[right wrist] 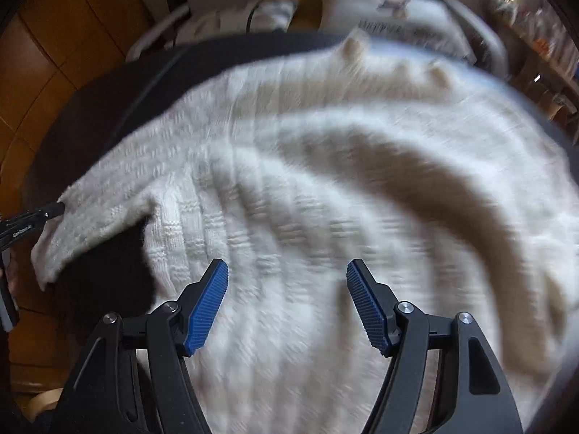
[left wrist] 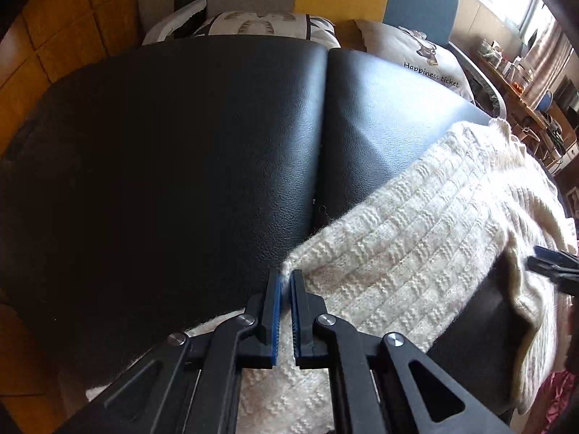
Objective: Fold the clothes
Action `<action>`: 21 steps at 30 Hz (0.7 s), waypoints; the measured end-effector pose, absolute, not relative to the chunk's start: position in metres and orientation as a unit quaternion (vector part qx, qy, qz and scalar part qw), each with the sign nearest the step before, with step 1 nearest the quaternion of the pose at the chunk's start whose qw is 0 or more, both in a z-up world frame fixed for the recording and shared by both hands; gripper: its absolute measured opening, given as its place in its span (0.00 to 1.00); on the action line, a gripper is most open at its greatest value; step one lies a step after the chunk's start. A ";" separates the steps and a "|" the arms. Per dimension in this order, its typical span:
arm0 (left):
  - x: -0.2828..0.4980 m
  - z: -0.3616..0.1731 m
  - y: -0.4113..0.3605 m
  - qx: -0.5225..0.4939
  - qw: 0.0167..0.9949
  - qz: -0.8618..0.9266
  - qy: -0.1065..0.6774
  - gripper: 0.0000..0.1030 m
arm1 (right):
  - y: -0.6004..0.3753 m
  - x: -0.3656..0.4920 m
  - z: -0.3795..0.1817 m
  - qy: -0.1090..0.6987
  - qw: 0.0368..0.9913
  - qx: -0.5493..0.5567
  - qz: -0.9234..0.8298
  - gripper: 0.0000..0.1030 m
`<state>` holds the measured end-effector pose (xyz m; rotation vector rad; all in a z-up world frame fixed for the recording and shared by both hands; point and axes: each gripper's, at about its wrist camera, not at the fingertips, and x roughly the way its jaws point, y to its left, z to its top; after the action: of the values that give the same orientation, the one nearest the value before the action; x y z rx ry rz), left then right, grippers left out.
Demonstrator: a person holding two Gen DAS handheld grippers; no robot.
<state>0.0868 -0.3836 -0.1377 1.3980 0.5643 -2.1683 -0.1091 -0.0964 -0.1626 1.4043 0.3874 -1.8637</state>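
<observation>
Left wrist view: my left gripper (left wrist: pixel 287 282) pinches cream sweater (left wrist: pixel 416 238) sleeve edge on black cushion (left wrist: pixel 181 144) | right gripper (right wrist: pixel 287 282) spread wide above sweater body, holding nothing | advice: keep pinch taut, lay sleeve flat across body.

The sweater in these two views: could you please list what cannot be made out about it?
- Right wrist view: the sweater is smeared by motion blur, so its knit and folds are unclear.
- Left wrist view: its right side is cut off by the picture edge.
- Left wrist view: the left gripper and its linkage cover the hem below the pinched corner.
- Right wrist view: the right gripper is open; contact with cloth is unclear.
</observation>
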 end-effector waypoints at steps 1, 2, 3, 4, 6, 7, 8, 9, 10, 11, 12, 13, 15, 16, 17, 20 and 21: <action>0.086 -0.137 -0.387 0.509 0.253 -0.795 0.211 0.04 | -0.101 -0.107 -0.162 0.151 0.383 0.546 -0.730 0.88; 0.085 -0.137 -0.391 0.506 0.258 -0.794 0.215 0.04 | -0.106 -0.105 -0.162 0.150 0.388 0.542 -0.730 0.92; 0.082 -0.138 -0.395 0.506 0.263 -0.792 0.218 0.04 | -0.111 -0.102 -0.162 0.149 0.393 0.538 -0.731 0.92; 0.080 -0.139 -0.398 0.506 0.268 -0.790 0.220 0.04 | -0.115 -0.100 -0.162 0.148 0.397 0.534 -0.731 0.92; 0.075 -0.141 -0.404 0.506 0.274 -0.786 0.226 0.04 | -0.125 -0.096 -0.161 0.146 0.407 0.526 -0.732 0.91; 0.075 -0.141 -0.406 0.503 0.276 -0.786 0.229 0.04 | -0.118 -0.096 -0.155 0.134 0.408 0.522 -0.737 0.90; 0.082 -0.143 -0.414 0.504 0.275 -0.787 0.228 0.04 | -0.107 -0.097 -0.148 0.118 0.409 0.518 -0.742 0.90; 0.080 -0.143 -0.414 0.504 0.276 -0.787 0.223 0.04 | -0.093 -0.096 -0.139 0.118 0.406 0.510 -0.749 0.90; 0.077 -0.144 -0.413 0.505 0.277 -0.788 0.218 0.04 | -0.079 -0.093 -0.133 0.127 0.404 0.505 -0.752 0.90; 0.075 -0.144 -0.412 0.505 0.278 -0.788 0.214 0.04 | -0.064 -0.090 -0.129 0.137 0.403 0.502 -0.753 0.90; 0.072 -0.144 -0.412 0.506 0.279 -0.789 0.210 0.04 | -0.048 -0.085 -0.126 0.151 0.397 0.502 -0.754 0.90; 0.069 -0.144 -0.411 0.507 0.280 -0.789 0.207 0.04 | -0.033 -0.080 -0.126 0.161 0.390 0.507 -0.751 0.90; 0.065 -0.144 -0.410 0.507 0.282 -0.788 0.203 0.04 | -0.002 -0.069 -0.130 0.151 0.391 0.536 -0.733 0.90; 0.063 -0.145 -0.409 0.509 0.283 -0.788 0.201 0.04 | 0.011 -0.061 -0.133 0.137 0.406 0.551 -0.716 0.90; 0.061 -0.145 -0.409 0.510 0.284 -0.787 0.200 0.04 | 0.023 -0.053 -0.135 0.122 0.422 0.565 -0.698 0.90; 0.054 -0.145 -0.409 0.513 0.287 -0.785 0.196 0.04 | 0.023 -0.028 -0.153 0.132 0.440 0.590 -0.664 0.90; 0.051 -0.145 -0.410 0.515 0.288 -0.784 0.195 0.04 | 0.015 -0.020 -0.162 0.139 0.441 0.595 -0.657 0.93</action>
<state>0.0514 -0.4105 -0.1452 1.3755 0.5206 -2.0926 -0.0201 0.0154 -0.1617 1.4767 0.3452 -1.6315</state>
